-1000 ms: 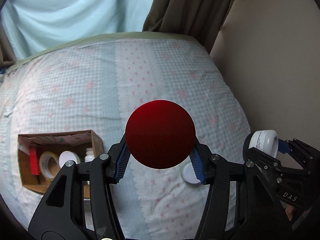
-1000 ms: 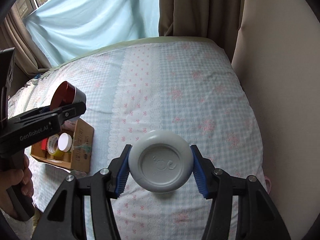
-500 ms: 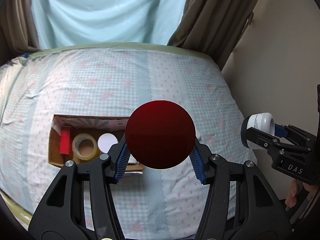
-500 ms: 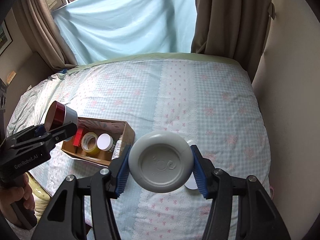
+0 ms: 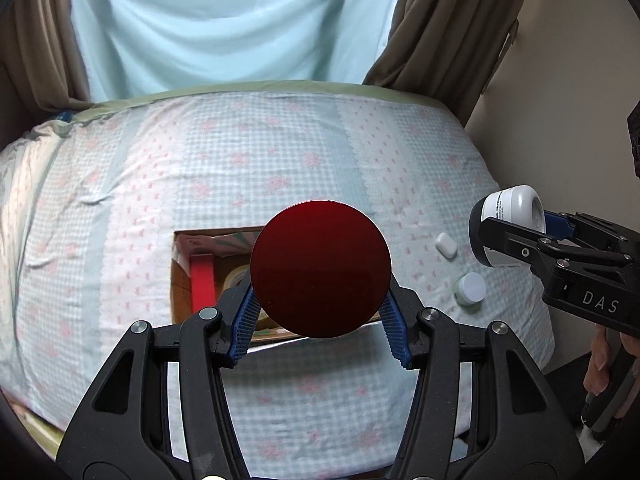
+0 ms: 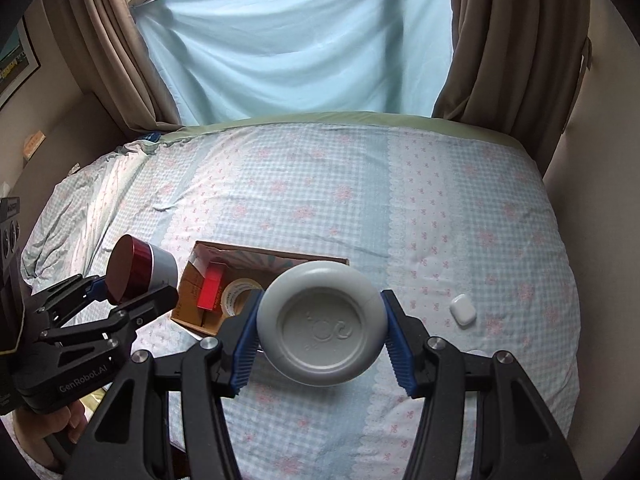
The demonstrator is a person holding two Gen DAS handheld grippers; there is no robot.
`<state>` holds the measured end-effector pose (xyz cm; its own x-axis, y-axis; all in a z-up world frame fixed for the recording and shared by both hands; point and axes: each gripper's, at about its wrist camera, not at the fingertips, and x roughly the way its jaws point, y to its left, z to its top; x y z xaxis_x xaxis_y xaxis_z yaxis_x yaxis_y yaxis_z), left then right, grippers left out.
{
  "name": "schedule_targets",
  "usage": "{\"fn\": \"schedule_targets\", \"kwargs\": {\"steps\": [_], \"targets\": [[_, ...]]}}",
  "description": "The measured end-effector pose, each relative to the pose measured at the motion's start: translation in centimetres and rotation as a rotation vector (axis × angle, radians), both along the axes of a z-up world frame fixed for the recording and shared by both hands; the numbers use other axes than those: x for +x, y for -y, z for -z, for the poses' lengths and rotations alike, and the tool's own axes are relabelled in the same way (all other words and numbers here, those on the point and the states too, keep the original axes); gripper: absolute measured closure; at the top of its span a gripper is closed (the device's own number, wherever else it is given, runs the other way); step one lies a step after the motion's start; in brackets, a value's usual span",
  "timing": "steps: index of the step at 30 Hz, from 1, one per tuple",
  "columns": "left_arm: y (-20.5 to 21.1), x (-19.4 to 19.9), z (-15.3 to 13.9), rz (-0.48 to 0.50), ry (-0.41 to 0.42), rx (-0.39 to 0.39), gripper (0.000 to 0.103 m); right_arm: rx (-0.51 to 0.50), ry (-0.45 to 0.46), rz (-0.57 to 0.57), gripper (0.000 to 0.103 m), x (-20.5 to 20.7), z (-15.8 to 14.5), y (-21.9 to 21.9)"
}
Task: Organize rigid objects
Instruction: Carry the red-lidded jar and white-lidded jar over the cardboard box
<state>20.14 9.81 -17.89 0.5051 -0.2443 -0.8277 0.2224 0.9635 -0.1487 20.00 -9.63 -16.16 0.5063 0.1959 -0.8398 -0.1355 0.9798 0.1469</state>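
Observation:
My left gripper [image 5: 320, 324] is shut on a red-capped jar [image 5: 320, 268], held in the air over the cardboard box [image 5: 182, 276]; the jar also shows in the right wrist view [image 6: 138, 270]. My right gripper [image 6: 320, 354] is shut on a white jar [image 6: 322, 326], which also shows in the left wrist view [image 5: 508, 220], held above the bed to the right of the box [image 6: 192, 280]. The box holds a red item [image 6: 210, 292] and a tape roll [image 6: 238, 292]; the held jars hide the rest of it.
On the checked bedspread [image 5: 280, 152] right of the box lie a white earbud case [image 5: 446, 244] [image 6: 462, 308] and a small green jar with a white lid [image 5: 470, 288]. A wall runs along the bed's right side; curtains hang behind the bed.
Both grippers have pulled back and swung left while holding their jars; the box now sits directly behind both jars, and the earbud case and small green jar have come into view.

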Motion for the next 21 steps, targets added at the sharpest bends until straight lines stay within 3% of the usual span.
{"fn": "schedule_targets", "kwargs": {"steps": [12,21], "targets": [[-6.4,3.7,5.1,0.036,-0.045,0.019,0.052,-0.046,-0.076,-0.034,0.051,3.9,5.5,-7.3],[-7.5,7.5,11.2,0.068,-0.114,0.064,0.052,-0.045,-0.17,-0.084,0.051,7.9,11.7,-10.0]]}}
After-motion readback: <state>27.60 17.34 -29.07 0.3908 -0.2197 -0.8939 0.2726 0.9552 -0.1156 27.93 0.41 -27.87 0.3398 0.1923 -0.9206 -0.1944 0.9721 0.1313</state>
